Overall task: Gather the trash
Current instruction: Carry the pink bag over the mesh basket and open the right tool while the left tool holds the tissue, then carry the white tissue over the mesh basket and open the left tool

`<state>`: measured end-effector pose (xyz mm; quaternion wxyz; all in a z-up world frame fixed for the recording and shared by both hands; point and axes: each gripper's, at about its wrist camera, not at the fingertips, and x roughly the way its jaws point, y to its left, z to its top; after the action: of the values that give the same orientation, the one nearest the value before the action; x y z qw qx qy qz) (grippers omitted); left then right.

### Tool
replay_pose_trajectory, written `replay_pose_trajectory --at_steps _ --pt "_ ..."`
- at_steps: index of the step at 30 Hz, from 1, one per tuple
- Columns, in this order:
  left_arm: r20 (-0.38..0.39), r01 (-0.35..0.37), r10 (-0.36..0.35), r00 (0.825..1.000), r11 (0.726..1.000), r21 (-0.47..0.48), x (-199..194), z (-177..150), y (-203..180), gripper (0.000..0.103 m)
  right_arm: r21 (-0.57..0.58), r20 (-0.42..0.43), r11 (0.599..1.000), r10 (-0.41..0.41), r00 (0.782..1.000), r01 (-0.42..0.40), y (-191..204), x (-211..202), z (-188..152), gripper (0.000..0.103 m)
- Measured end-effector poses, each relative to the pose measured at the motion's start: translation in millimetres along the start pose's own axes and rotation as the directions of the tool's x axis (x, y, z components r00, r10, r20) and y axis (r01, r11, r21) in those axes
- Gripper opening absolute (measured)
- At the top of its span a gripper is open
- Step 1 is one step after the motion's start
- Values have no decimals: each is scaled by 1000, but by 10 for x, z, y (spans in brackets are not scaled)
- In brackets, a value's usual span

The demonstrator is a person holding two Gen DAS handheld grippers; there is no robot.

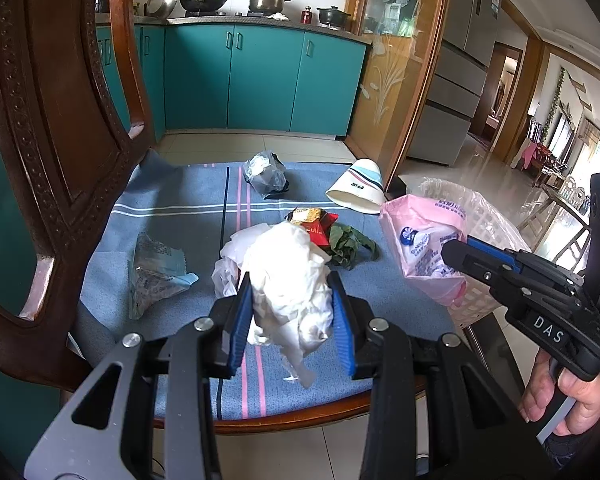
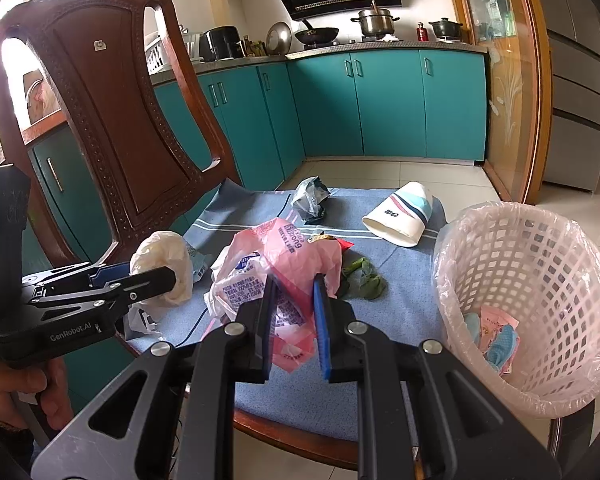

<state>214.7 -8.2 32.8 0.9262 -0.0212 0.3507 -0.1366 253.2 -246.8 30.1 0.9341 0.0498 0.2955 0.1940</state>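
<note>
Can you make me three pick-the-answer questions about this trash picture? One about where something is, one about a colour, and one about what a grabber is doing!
1. Where is the white lattice plastic basket?
A. right of the chair seat
B. on the counter
C. under the chair

2. What colour is the plastic bag in the right gripper?
A. green
B. pink
C. black

3. What is the left gripper doing?
A. hanging open
B. squeezing crumpled white tissue
C. holding the paper cup

Answers: 1 A, it stands beside the seat's right edge. 2 B, pink with print. 3 B, both pads press the wad.
</note>
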Motion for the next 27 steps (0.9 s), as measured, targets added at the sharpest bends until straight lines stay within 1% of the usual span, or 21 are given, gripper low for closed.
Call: replay_pose_trajectory --at_steps 4,6,8,10,11,13,15,17,18,19,20,21,22,23,24,25,26,27 --pt "-2 0 0 1000 1000 0 8 -4 5 37 11 18 1000 -17 1000 17 -72 -22 5 18" --pt "-1 -1 1 1000 1000 -1 7 -4 8 37 27 36 999 -42 998 41 -164 -61 30 18" --pt "0 -2 2 1000 1000 -5 1 -4 18 37 46 57 996 -83 995 80 -290 -106 75 18" --pt "2 -3 3 1000 1000 -7 -2 -6 27 37 82 90 986 -155 984 147 -503 -205 128 18" --pt "2 -3 3 1000 1000 -8 -4 -5 30 37 97 99 981 -176 979 166 -569 -236 149 18" --pt "1 -3 3 1000 1000 -8 -7 -6 31 37 152 114 963 -242 964 224 -821 -321 176 18" --pt "1 -2 2 1000 1000 -7 -9 -7 29 37 205 107 941 -294 950 268 -1075 -360 178 18" --pt "0 -1 1 1000 1000 -6 -8 -6 25 37 257 82 916 -338 938 308 -1317 -362 149 19" --pt "0 0 0 1000 1000 -6 -9 -5 22 37 281 64 904 -354 933 324 -1409 -347 135 22" --pt "0 0 0 1000 1000 -5 -9 -7 18 37 294 47 897 -357 933 329 -1469 -333 122 33" --pt "-1 0 0 1000 1000 -4 -6 -7 17 37 317 19 895 -337 941 314 -1539 -306 103 41" --pt "-1 -1 1 1000 1000 -3 -7 -9 11 37 332 15 896 -318 948 295 -1554 -307 109 56" --pt "-2 0 0 1000 1000 0 -5 -13 6 37 350 31 894 -309 951 279 -1553 -344 109 65" --pt "-3 -1 1 1000 1000 2 0 -15 3 37 348 56 894 -322 945 283 -1518 -399 114 69" --pt "-5 -2 2 1000 1000 5 3 -18 -1 37 336 77 896 -334 939 291 -1468 -443 123 76" --pt "-7 -2 2 1000 1000 7 7 -20 -5 37 320 100 899 -347 933 300 -1413 -485 135 79" --pt "-9 -3 3 1000 1000 8 11 -24 -8 37 308 122 901 -355 927 305 -1352 -521 145 79" --pt "-11 -5 5 1000 1000 10 19 -25 -12 37 299 132 906 -351 927 301 -1292 -538 153 79"
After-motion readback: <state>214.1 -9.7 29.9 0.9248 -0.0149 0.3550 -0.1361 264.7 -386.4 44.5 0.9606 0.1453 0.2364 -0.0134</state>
